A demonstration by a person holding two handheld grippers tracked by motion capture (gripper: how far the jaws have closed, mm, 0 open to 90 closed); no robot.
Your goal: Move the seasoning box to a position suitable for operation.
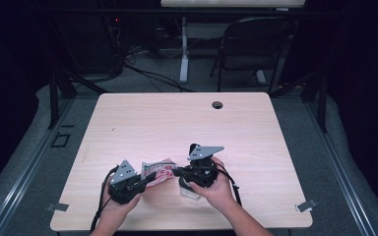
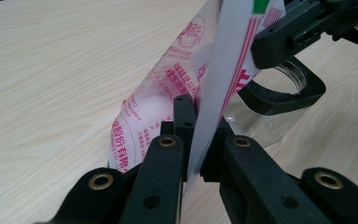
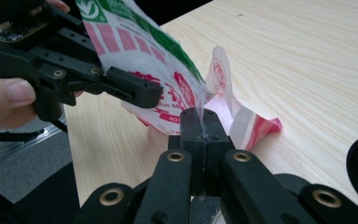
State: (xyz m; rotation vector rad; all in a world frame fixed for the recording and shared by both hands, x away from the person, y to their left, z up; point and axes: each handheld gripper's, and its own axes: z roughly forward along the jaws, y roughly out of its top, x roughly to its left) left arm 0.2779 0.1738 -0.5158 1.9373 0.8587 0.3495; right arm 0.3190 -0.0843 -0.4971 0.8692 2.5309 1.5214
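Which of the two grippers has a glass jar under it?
The right gripper: the jar stands beneath that hand. The left gripper has bare table below. Both are shut on the bag.

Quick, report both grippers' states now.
Left gripper: shut on the red-and-white printed plastic bag.
Right gripper: shut on the same bag's edge.
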